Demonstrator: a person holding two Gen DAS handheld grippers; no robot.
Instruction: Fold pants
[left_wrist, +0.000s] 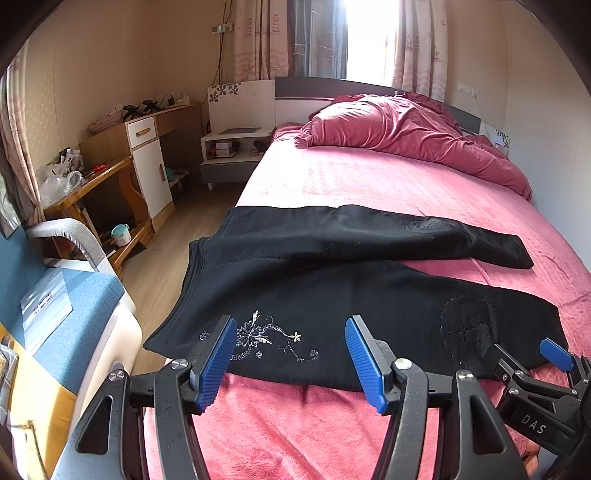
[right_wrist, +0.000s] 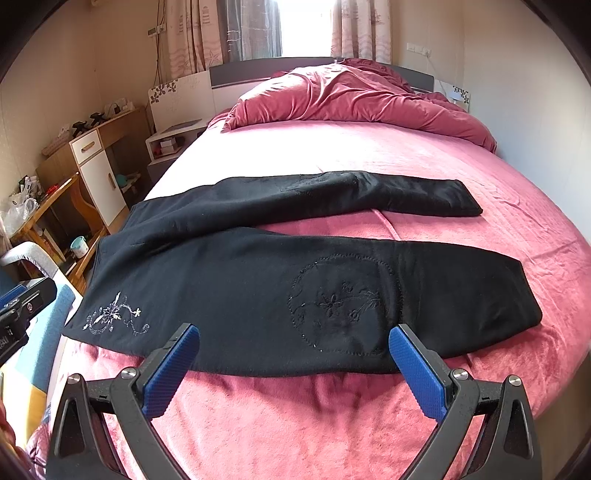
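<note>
- Two tongs, left tongs (left_wrist: 291, 356) and right tongs (right_wrist: 293, 363), gape wide, gripping nothing, at lower frame.
- Black pants (right_wrist: 258, 288) lie spread flat across mid-frame on the pink bed (right_wrist: 332, 417), legs apart.

Pants (right_wrist: 236, 280) black — pale silver-white floral embroidery near waist, dark stitched ring with flower motif on leg. Bed sheet (right_wrist: 369, 158) pink, plush. Duvet (right_wrist: 351, 96) deeper rose-red. Left hand-held gripper (left_wrist: 291, 347) black frame, ribbed blue pads; right hand-held gripper (right_wrist: 293, 354) same — blue pads, black arms. Curtains (left_wrist: 258, 37) beige with starfish and lighthouse print. Floor (left_wrist: 177, 236) light wood grain.
</note>
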